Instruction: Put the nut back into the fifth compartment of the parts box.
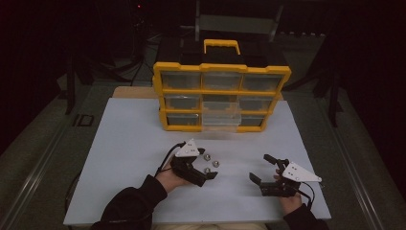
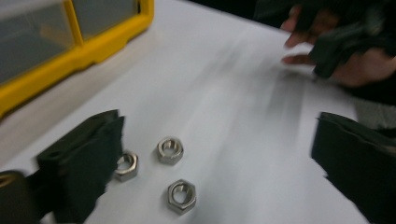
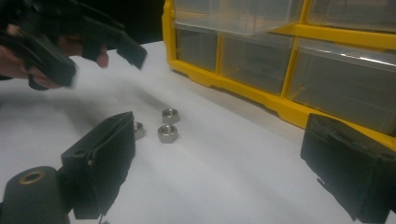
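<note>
We see three small silvery steel hex nuts [image 1: 211, 163] lying loose on the white bench [image 1: 124, 158], close together in a small cluster, in front of the yellow plastic organiser case with clear drawers [image 1: 221, 96] that stands upright at the far side. One clear drawer [image 1: 220, 118] in the middle column, bottom row, is pulled partly out towards us.

Our left gripper [image 1: 209, 175] hangs just beside the nuts, on their near side, with its black fingers [image 2: 84, 163] spread wide apart. In the left gripper view the nuts lie on the bench between and ahead of those fingers: one nut [image 2: 126, 166] sits right at the edge of the left-hand finger, partly hidden behind it, another [image 2: 170, 150] lies a little farther off, and the third [image 2: 182, 196] lies nearest the camera. None of them is pinched; whether the finger touches the nearest one we cannot tell, as this view is blurred.

Our right gripper [image 1: 261, 168] rests near the front right part of the bench, well apart from the nuts, its fingers [image 3: 100, 163] also wide apart with nothing between them. In the right gripper view the three nuts [image 3: 163, 127] show beyond its left-hand finger, with the yellow case behind them and the left gripper above them at the upper left.
</note>
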